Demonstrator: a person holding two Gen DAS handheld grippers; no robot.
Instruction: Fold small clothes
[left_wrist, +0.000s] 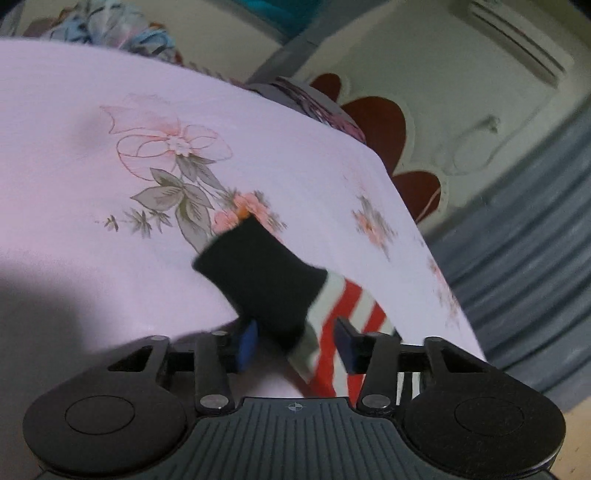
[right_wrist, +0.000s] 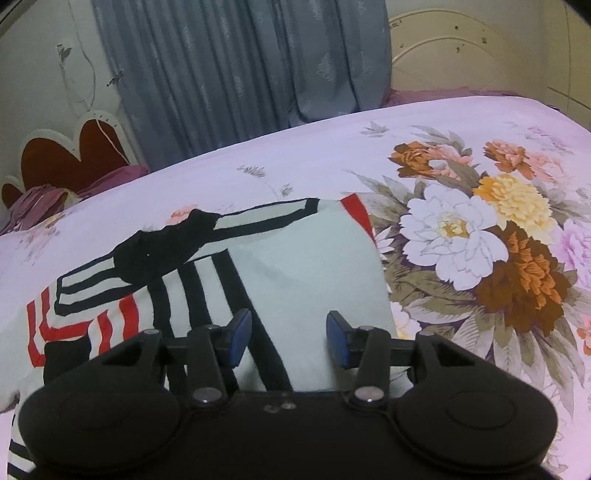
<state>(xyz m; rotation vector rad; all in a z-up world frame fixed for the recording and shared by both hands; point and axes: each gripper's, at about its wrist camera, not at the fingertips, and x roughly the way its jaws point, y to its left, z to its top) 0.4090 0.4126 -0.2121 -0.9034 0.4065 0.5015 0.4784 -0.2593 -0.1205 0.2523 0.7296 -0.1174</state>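
On floral bedsheet (right_wrist: 295, 158), unlettered striped garment (right_wrist: 306, 266)

A bed (right_wrist: 303, 155) under a pale pink floral sheet (left_wrist: 92, 229) carries everything; a white garment (right_wrist: 303, 266) with black and red stripes lies spread on its near side; crumpled purple cloth (right_wrist: 40, 203) sits far left.
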